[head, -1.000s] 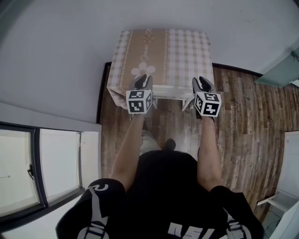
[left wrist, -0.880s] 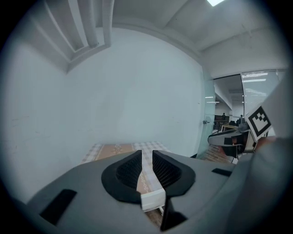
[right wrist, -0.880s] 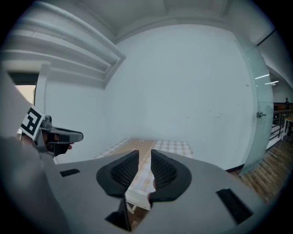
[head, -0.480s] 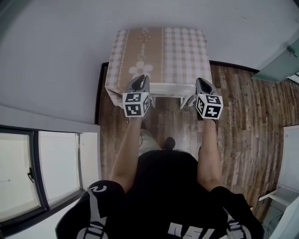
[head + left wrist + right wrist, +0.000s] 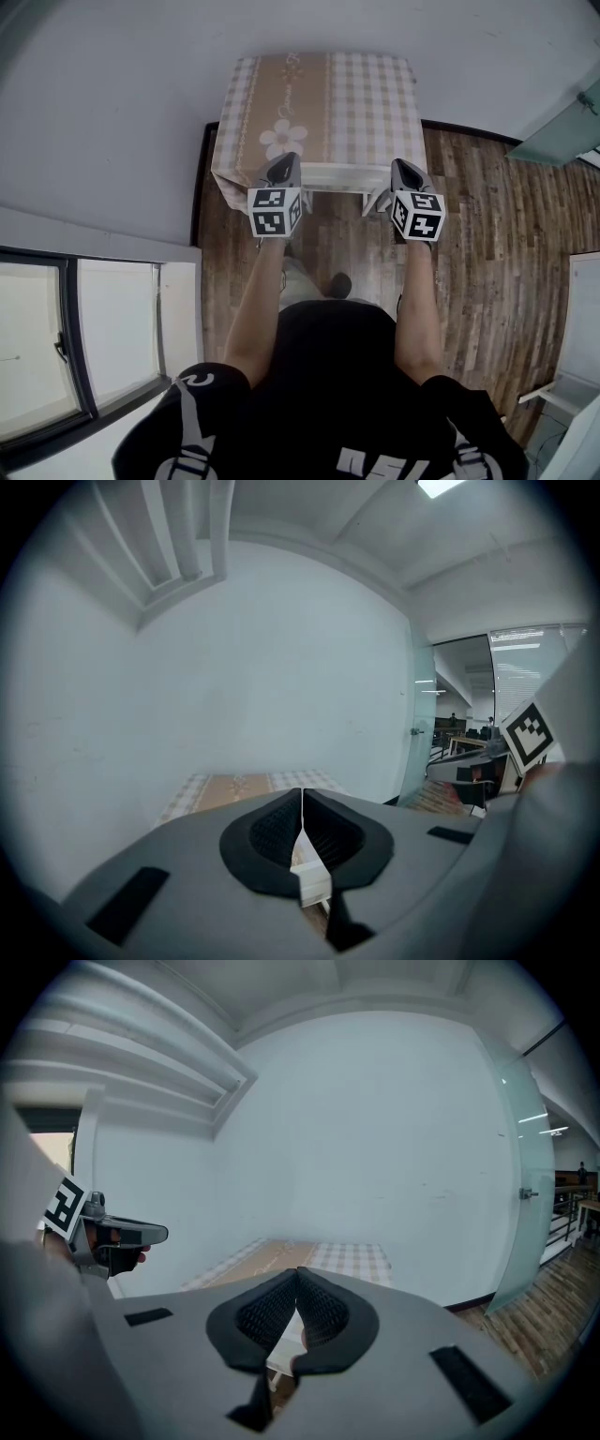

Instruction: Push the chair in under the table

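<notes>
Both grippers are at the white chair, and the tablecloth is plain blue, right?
Not quite. The tablecloth isn't plain blue: the head view shows it checked in beige and white, with a tan stripe and a white flower. The rest holds: the left gripper and the right gripper are both at the white chair.

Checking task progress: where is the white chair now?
In the head view, the white chair sits centre frame, mostly tucked under the checked-cloth table, its back rail between the left gripper and right gripper.
</notes>
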Action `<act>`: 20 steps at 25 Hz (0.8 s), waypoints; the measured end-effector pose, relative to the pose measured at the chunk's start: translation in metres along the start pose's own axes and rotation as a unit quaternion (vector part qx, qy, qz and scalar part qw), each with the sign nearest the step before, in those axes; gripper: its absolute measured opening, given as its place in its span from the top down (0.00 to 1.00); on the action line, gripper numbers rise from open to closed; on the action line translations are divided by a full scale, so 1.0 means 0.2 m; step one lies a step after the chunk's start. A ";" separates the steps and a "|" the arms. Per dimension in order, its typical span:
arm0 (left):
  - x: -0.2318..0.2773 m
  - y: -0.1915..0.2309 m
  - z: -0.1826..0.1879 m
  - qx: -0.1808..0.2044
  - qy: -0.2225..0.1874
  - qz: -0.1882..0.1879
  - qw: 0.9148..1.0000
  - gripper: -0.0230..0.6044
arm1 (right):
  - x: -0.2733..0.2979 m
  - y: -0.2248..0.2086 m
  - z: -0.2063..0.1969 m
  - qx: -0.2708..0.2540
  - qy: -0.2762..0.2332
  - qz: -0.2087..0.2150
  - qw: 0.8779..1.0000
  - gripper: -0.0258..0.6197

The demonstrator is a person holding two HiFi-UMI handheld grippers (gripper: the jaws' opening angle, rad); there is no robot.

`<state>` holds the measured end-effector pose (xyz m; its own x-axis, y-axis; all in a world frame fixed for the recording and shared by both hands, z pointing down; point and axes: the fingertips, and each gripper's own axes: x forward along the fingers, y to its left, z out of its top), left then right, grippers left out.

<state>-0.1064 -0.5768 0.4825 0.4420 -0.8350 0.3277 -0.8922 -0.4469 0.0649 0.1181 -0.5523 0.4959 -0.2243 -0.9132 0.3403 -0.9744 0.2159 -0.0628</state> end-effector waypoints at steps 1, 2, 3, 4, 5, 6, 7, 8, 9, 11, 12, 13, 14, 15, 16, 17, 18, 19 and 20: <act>0.00 -0.01 0.00 0.000 0.000 0.000 1.000 0.91 | 0.00 0.00 0.00 0.001 0.000 0.001 1.000 0.94; -0.01 -0.01 -0.01 0.000 0.001 -0.001 1.000 0.91 | -0.01 0.00 -0.01 0.002 0.000 0.001 1.000 0.94; -0.01 -0.01 -0.01 0.000 0.001 -0.001 1.000 0.92 | -0.01 0.00 -0.01 0.004 0.000 0.001 1.000 0.94; -0.01 -0.02 -0.01 0.001 0.002 -0.002 1.000 0.92 | -0.01 0.01 -0.02 0.006 0.000 0.002 1.000 0.94; -0.01 -0.02 -0.02 0.001 0.002 -0.001 1.000 0.92 | -0.01 0.01 -0.02 0.007 0.000 0.003 1.000 0.94; -0.01 -0.02 -0.02 0.002 0.002 0.000 1.000 0.92 | -0.01 0.02 -0.02 0.008 0.000 0.003 1.000 0.94; -0.01 -0.02 -0.01 0.002 0.002 0.000 1.000 0.92 | -0.01 0.03 -0.02 0.008 0.000 0.004 1.000 0.94; -0.01 -0.02 -0.01 0.002 0.002 0.000 1.000 0.92 | -0.02 0.03 -0.02 0.008 0.000 0.004 1.000 0.94; -0.01 -0.03 -0.01 0.002 0.001 -0.002 1.000 0.92 | -0.03 0.03 -0.02 0.008 0.000 0.004 1.000 0.94; 0.00 -0.06 0.00 0.003 0.001 -0.007 1.000 0.92 | -0.04 0.03 -0.03 0.009 -0.001 0.003 1.000 0.94; 0.01 -0.08 0.00 0.005 0.001 -0.010 1.000 0.92 | -0.05 0.03 -0.03 0.008 0.000 0.002 1.000 0.94; 0.01 -0.09 0.00 0.006 0.001 -0.013 1.000 0.92 | -0.05 0.02 -0.03 0.008 0.000 0.002 1.000 0.94; 0.02 -0.10 0.01 0.007 0.002 -0.015 1.000 0.92 | -0.06 0.02 -0.03 0.007 0.001 0.002 1.000 0.94; 0.03 -0.12 0.01 0.008 0.002 -0.017 1.000 0.92 | -0.06 0.02 -0.03 0.006 0.001 0.001 1.000 0.94; 0.04 -0.12 0.01 0.009 0.002 -0.019 1.000 0.92 | -0.06 0.01 -0.03 0.007 0.001 0.001 1.000 0.94; 0.05 -0.13 0.01 0.010 0.003 -0.021 1.000 0.92 | -0.06 0.00 -0.03 0.008 0.001 -0.001 1.000 0.94; 0.05 -0.14 0.02 0.011 0.004 -0.023 1.000 0.92 | -0.06 0.00 -0.02 0.010 0.000 -0.002 1.000 0.94; 0.06 -0.14 0.02 0.012 0.005 -0.024 1.000 0.92 | -0.06 -0.01 -0.02 0.011 -0.001 -0.004 1.000 0.94; 0.06 -0.15 0.02 0.013 0.005 -0.026 1.000 0.92 | -0.06 -0.01 -0.02 0.013 -0.001 -0.004 1.000 0.94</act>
<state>-0.0745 -0.5753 0.4807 0.4859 -0.8075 0.3344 -0.8657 -0.4973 0.0571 0.1223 -0.5394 0.4959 -0.2155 -0.9158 0.3389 -0.9765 0.1990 -0.0832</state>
